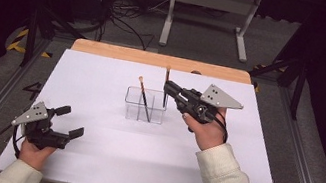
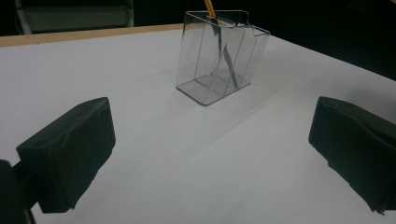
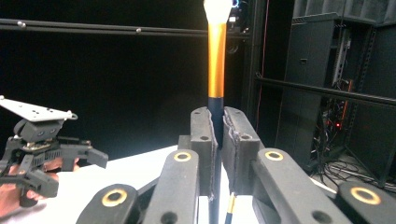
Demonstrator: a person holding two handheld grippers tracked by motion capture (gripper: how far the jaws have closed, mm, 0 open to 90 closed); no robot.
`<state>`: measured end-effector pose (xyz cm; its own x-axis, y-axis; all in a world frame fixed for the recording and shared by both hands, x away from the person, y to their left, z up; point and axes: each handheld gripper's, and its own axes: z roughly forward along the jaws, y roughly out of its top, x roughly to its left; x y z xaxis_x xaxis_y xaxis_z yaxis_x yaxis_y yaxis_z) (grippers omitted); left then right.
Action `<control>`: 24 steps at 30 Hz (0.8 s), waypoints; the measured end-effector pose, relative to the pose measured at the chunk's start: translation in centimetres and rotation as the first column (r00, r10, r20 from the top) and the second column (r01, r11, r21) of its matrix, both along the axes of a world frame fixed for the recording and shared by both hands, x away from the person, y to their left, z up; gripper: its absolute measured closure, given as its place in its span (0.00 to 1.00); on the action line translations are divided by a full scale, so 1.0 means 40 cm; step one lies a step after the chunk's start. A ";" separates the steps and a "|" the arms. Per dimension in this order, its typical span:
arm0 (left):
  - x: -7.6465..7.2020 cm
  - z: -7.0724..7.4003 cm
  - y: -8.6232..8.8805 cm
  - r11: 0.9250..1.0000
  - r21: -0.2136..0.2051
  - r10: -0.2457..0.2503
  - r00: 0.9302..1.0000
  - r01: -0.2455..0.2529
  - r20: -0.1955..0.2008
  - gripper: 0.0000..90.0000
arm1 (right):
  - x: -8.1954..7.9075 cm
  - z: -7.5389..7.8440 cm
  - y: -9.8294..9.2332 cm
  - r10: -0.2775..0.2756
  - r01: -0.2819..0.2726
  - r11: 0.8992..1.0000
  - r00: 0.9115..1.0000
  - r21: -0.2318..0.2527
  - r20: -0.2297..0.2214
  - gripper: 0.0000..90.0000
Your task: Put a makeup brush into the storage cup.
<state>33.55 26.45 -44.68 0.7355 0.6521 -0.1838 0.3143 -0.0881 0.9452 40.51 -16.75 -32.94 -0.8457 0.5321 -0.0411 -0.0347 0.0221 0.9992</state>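
White paper covers the desk (image 1: 88,159), and near its front left corner the left tongs (image 1: 66,123) rest with jaws wide apart and nothing between them. In the middle of the desk stands a clear holder (image 1: 145,105) with one brush (image 1: 144,99) already leaning in it. Just right of it, the right tongs (image 1: 167,88) are clamped on a second brush (image 3: 217,65), held upright; I judge the step is placing it, so the next move needs lowering it straight past the holder's rim and the first brush.
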 end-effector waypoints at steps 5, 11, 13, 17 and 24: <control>0.001 0.000 0.000 1.000 -0.003 -0.002 1.000 0.002 0.000 0.01 | 0.016 -0.004 0.011 -0.014 0.014 1.000 1.000 0.007 -0.002 0.93; 0.002 0.000 -0.001 1.000 -0.002 -0.004 1.000 0.004 0.000 0.01 | 0.040 -0.013 0.024 -0.023 0.024 0.999 1.000 0.033 -0.021 0.93; 0.002 0.000 -0.001 1.000 -0.003 -0.004 1.000 0.004 -0.001 0.01 | 0.047 -0.016 0.028 -0.025 0.026 0.999 0.999 0.040 -0.026 0.93; 0.002 0.000 -0.001 1.000 -0.003 -0.005 1.000 0.005 0.000 0.01 | 0.057 -0.021 0.037 -0.028 0.030 0.998 0.999 0.054 -0.033 0.93; 0.002 0.000 -0.001 1.000 -0.004 -0.006 1.000 0.006 -0.001 0.01 | 0.073 -0.029 0.045 -0.026 0.029 0.994 0.999 0.110 -0.027 0.93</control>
